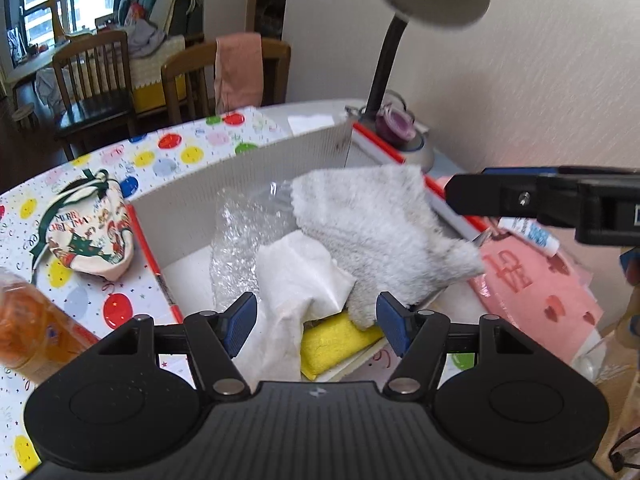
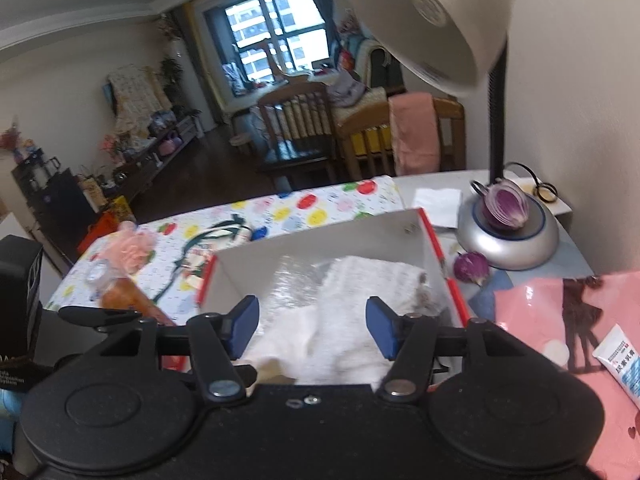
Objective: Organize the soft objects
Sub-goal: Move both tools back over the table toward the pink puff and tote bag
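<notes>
Both the left gripper (image 1: 316, 322) and right gripper (image 2: 310, 328), spread and empty, hover above the box (image 1: 248, 168) where the grey towel (image 1: 372, 228) lies gathered with other soft items

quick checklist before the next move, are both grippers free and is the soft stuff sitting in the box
1. Left gripper open, nothing pinched: ok.
2. Right gripper open, nothing pinched: ok.
3. Grey fluffy cloth fully inside the box: not ok, one corner hangs over the right edge.
4. White cloth and yellow sponge in the box: ok.
5. Christmas pouch in the box: not ok, it lies on the dotted tablecloth.
6. Lamp clear of a lift: cannot tell.
</notes>
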Demonstrator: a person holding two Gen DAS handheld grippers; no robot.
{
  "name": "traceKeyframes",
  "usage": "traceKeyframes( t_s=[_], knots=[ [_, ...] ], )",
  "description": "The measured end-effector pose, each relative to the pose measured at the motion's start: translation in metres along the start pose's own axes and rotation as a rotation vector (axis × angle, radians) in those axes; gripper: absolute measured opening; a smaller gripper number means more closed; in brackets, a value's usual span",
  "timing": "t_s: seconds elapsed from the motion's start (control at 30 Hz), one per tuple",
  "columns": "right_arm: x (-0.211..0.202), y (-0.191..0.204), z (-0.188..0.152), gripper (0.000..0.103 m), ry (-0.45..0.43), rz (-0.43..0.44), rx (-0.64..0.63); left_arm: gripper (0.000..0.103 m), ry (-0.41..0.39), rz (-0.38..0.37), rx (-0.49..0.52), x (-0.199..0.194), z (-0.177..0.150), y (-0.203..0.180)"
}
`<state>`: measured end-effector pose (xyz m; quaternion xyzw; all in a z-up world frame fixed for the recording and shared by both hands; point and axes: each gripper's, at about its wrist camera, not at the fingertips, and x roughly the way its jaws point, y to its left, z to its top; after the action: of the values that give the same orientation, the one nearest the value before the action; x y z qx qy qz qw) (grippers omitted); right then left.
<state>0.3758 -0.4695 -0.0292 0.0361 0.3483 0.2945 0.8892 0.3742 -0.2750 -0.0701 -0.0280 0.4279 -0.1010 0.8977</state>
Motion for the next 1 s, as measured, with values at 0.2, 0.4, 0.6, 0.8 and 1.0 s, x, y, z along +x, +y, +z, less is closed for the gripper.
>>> traceKeyframes(
  t_s=[0.2, 0.4, 0.6, 0.8, 1.0],
  knots=[
    [-0.017, 0.032, -0.001, 0.064, -0.033, 0.046, -0.039, 0.066, -0.07, -0.011, -0.013, -0.041, -0.008, 0.012],
    [-0.027, 0.072, -0.005, 0.068, -0.062, 0.079, -0.049, 0.079, -0.135, 0.004, -0.036, -0.08, -0.021, 0.038],
    [-0.028, 0.12, -0.008, 0.077, -0.085, 0.101, -0.064, 0.083, -0.186, 0.002, -0.064, -0.118, -0.038, 0.076],
    [-0.015, 0.17, -0.013, 0.084, -0.088, 0.123, -0.081, 0.087, -0.204, 0.006, -0.098, -0.147, -0.054, 0.123],
    [0.003, 0.219, -0.012, 0.089, -0.084, 0.133, -0.1, 0.092, -0.215, 0.024, -0.132, -0.168, -0.069, 0.175]
  ],
)
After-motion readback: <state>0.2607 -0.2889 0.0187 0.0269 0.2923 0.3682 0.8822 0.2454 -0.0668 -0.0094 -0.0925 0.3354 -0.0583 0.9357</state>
